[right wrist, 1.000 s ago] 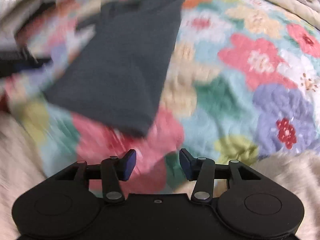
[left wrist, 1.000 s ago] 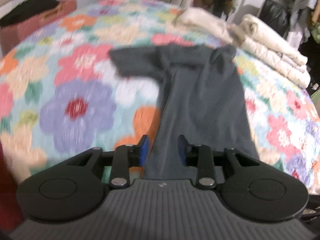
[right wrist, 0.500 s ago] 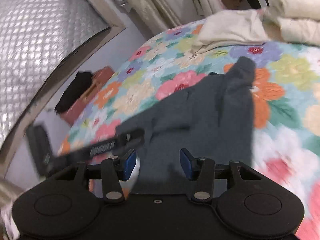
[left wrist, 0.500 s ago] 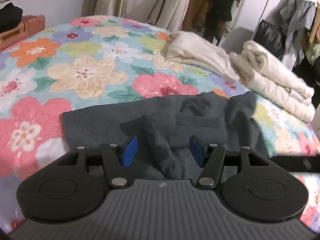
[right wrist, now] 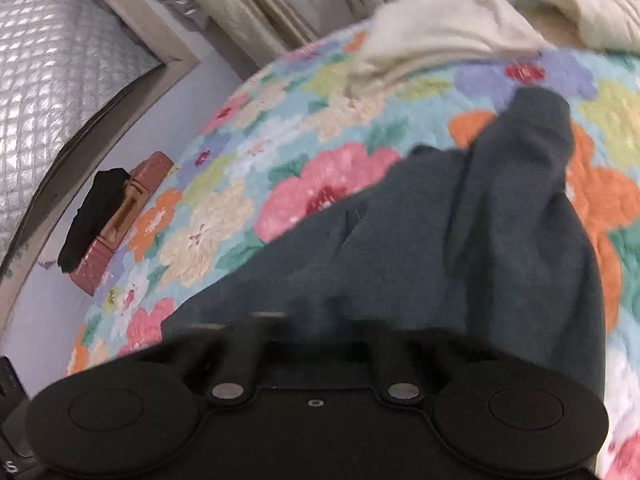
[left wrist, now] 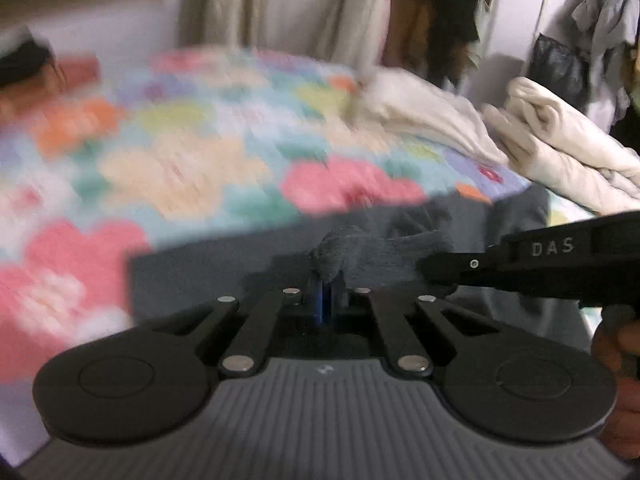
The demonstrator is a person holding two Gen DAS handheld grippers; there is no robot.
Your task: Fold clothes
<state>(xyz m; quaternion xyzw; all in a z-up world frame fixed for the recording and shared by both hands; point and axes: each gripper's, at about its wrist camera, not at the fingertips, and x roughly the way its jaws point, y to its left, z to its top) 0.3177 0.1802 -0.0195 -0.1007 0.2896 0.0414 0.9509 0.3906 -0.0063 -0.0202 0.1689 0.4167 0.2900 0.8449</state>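
While I look along my left gripper point(left wrist: 327, 280), I see its fingers closed on a bunched ridge of the one dark shirt point(left wrist: 240, 268), which lies on the flowered bedspread point(left wrist: 180, 168). Its long axis runs across this view, from left to right. My right gripper point(left wrist: 436, 268) comes in from the right, its tip on the same shirt. Two cream piles point(left wrist: 560, 148) lie at the far side.

From the right wrist, the shirt point(right wrist: 400, 248) stretches away from me, with one sleeve point(right wrist: 532, 128) pointing to the far edge. My right gripper's fingers point(right wrist: 320, 324) are blurred; they are pressed together on the near cloth.
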